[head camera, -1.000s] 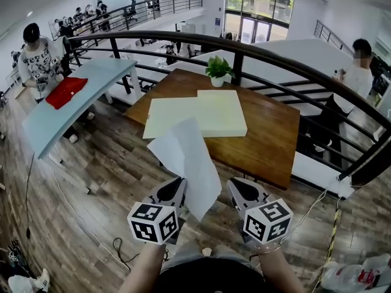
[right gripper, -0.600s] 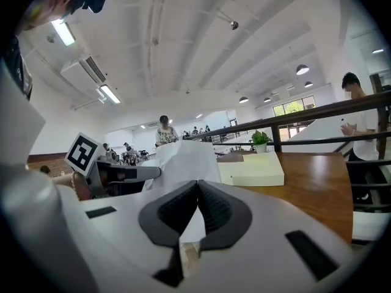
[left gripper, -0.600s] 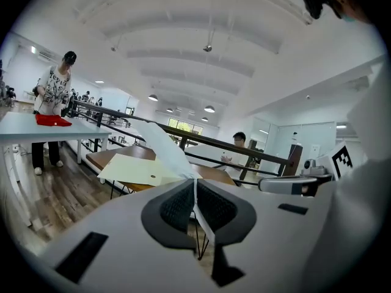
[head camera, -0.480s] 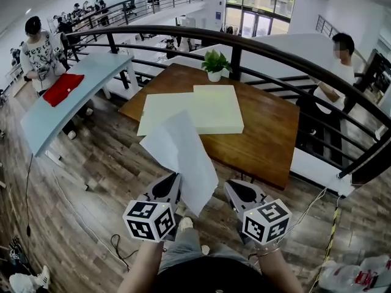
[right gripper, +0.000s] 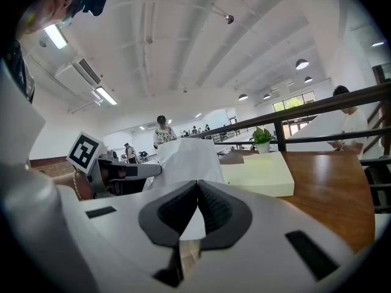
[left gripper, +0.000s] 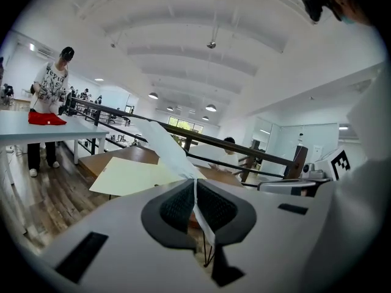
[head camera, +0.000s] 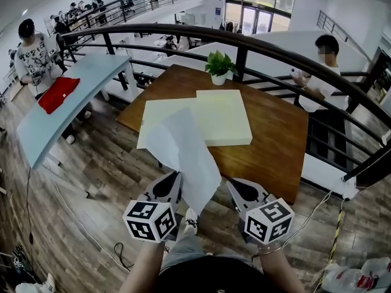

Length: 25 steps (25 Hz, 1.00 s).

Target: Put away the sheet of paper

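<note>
Left gripper (left gripper: 194,191) pinches the thin, creased white sheet of paper (head camera: 183,154); right gripper (right gripper: 197,191) sits clenched just beside it.

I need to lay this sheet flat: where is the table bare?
Bare on the wooden table: the right part, between pale boards and railing; the front strip before the boards. Crowded: left and back, with boards and potted plant.
</note>
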{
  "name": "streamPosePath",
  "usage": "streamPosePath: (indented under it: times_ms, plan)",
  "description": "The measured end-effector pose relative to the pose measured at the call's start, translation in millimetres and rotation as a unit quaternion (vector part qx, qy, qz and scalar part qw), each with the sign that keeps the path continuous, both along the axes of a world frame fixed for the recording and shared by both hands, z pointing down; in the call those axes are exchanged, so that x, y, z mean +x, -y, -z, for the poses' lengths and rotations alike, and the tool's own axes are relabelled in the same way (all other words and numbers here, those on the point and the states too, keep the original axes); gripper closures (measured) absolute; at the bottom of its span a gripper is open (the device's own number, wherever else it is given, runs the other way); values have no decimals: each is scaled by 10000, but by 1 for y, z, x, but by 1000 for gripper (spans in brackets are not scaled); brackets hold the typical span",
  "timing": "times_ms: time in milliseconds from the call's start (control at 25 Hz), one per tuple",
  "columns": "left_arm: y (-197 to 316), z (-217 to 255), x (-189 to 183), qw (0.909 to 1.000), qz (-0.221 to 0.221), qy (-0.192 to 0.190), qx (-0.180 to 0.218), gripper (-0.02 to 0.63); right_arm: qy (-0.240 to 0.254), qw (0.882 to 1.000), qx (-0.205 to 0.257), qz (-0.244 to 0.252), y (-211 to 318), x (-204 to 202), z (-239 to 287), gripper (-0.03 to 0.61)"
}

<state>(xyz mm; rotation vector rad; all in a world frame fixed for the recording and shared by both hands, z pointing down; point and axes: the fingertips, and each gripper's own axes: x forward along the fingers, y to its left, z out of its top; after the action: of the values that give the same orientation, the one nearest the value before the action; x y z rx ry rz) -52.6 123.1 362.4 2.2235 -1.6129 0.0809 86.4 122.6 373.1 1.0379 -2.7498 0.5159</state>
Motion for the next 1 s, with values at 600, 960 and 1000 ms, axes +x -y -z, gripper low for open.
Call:
streamPosePath:
  times_ms: [600,960,1000]
  plan:
    - [150,9,-63,9991,-388,-143,-5,586,-85,9984,-65,-562,145,-44,4,552]
    - [211,4,-91,9975,-683,-169,-112,586,-95,9973,-208,-704,189,-78,-5,551]
    - [216,4,-93,9973,-704,-162,-110,586,-90,9970,-229,-728,192,-81,-7,551]
